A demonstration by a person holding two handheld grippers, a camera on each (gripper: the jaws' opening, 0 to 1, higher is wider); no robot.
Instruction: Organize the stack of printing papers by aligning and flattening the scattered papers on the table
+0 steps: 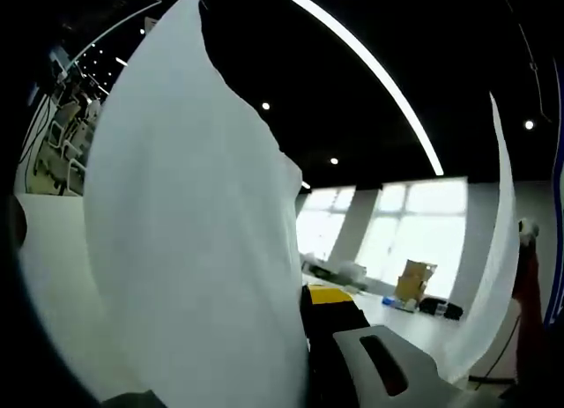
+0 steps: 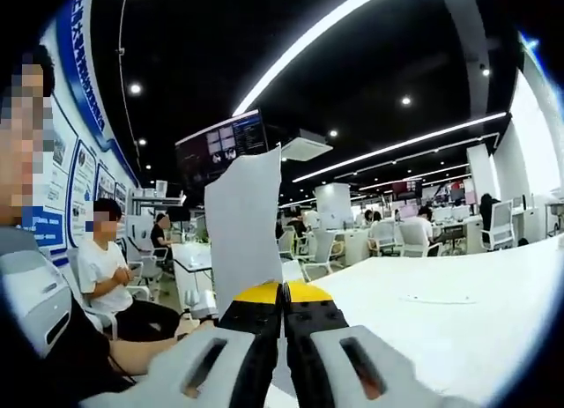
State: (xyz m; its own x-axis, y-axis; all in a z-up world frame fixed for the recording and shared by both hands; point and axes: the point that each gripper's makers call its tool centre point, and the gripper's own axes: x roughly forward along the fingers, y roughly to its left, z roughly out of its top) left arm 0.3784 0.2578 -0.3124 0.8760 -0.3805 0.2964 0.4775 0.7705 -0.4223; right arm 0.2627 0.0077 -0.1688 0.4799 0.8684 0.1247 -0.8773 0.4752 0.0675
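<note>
1. In the right gripper view, we are seeing the right gripper [image 2: 284,295] with its jaws pressed together on the lower edge of a paper sheet [image 2: 244,221], which is standing upright just above the yellow jaw tips.
2. We are noting that this sheet is blocking the middle of the scene beyond the jaws, hiding part of the office behind it.
3. To the right of the jaws, a white table [image 2: 458,311] is stretching away, with a single flat paper [image 2: 438,299] lying on it, well apart from the jaws.
4. To the left of the jaws, a seated person [image 2: 110,276] in a white shirt is facing the gripper; further back, a wall screen [image 2: 220,148] is hanging above rows of desks and chairs.
5. In the left gripper view, we are seeing the left gripper [image 1: 352,337] with one pale jaw and a yellow tip rising at the lower right; a large white sheet [image 1: 189,232] is standing against the jaw's left side and covering the left half of the view.
6. We cannot tell whether the left jaws are apart or clamped, because the sheet is hiding the second jaw.
7. A second curved sheet edge [image 1: 504,249] is rising to the right of the jaws.
8. Between the two sheets, beyond the jaw tip, we are seeing bright windows [image 1: 414,232] and a cardboard box [image 1: 414,280] on a far surface.
</note>
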